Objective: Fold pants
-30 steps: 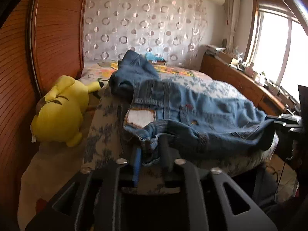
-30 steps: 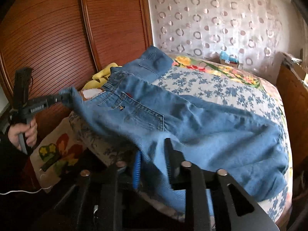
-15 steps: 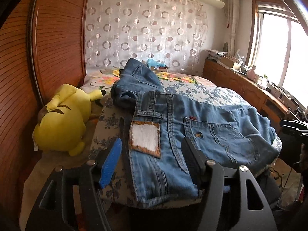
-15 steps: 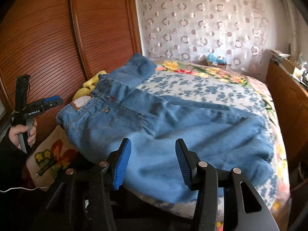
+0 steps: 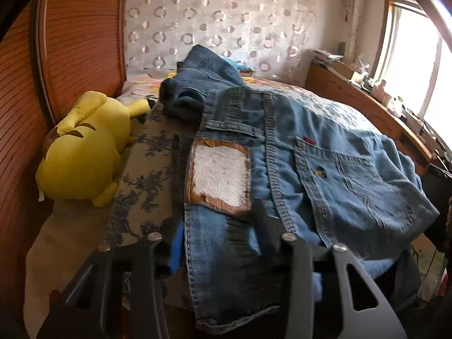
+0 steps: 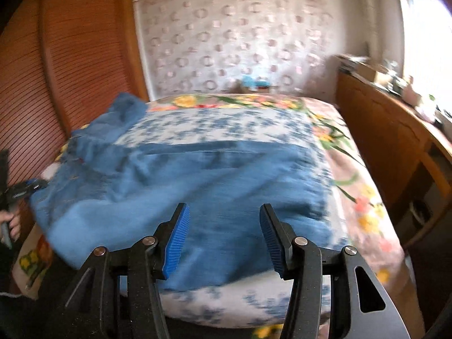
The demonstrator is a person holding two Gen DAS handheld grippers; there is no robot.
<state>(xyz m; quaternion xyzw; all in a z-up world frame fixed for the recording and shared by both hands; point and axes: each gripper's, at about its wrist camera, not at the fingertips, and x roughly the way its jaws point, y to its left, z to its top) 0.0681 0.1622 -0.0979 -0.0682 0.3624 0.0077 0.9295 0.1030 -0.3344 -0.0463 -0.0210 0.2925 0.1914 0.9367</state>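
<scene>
Item: blue denim pants [image 5: 325, 152], lying across the near end of the bed [image 6: 364, 186], waistband end with its white patch label [image 5: 220, 178] at the left corner, legs spread toward the right side; a second denim garment [image 5: 197, 84] heaped behind it. Change noted: a second ago both tools gripped the pants and held them stretched in the air; the fabric now rests on the bed. Left tool [image 5: 223, 240]: jaws opened wide half a second ago and have just been closing again, waistband denim between them below the label; whether the pads now press on it cannot be told through the blur. Right tool [image 6: 224, 237]: jaws have just been opening, stand wide and empty, clear of the leg fabric beyond. Assessment: the lay-out step looks finished, with the pants flat enough to fold; a fresh grip at the waistband would suit a lengthwise fold. Adjacent: yellow plush toy [image 5: 84, 152] beside the bed, wooden wardrobe [image 5: 79, 42], person's hand [image 6: 11, 223] on the left tool's handle.
</scene>
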